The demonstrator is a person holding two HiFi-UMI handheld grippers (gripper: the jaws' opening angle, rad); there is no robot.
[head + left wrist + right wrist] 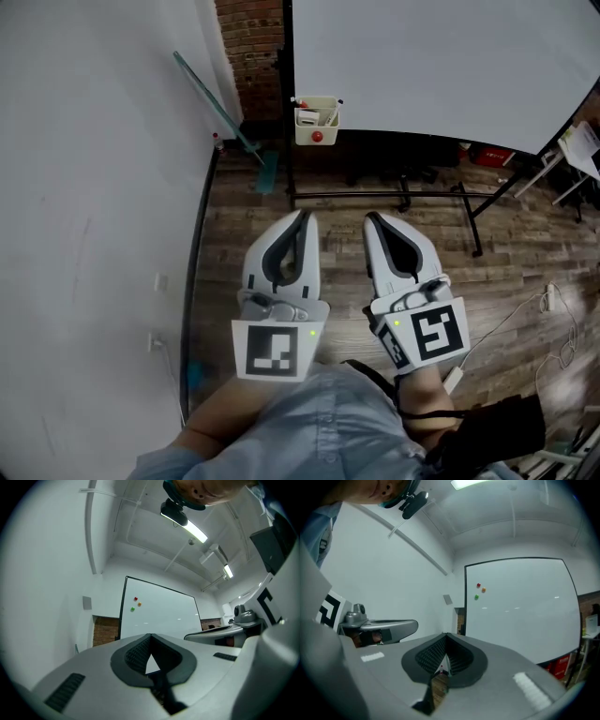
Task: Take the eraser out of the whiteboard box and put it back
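The left gripper and right gripper are pointing level, side by side, both clenched on nothing. They are facing the whiteboard, whose box is hanging well ahead.

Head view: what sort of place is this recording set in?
Likely an office or classroom-type room: a large whiteboard on a floor stand, its accessory box hanging at the bottom edge, and ceiling strip lights.

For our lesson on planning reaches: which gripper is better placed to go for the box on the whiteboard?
Probably left. Both grippers are shut, empty and far from the box, but in the head view the left gripper points almost straight at it; the right gripper sits further aside.
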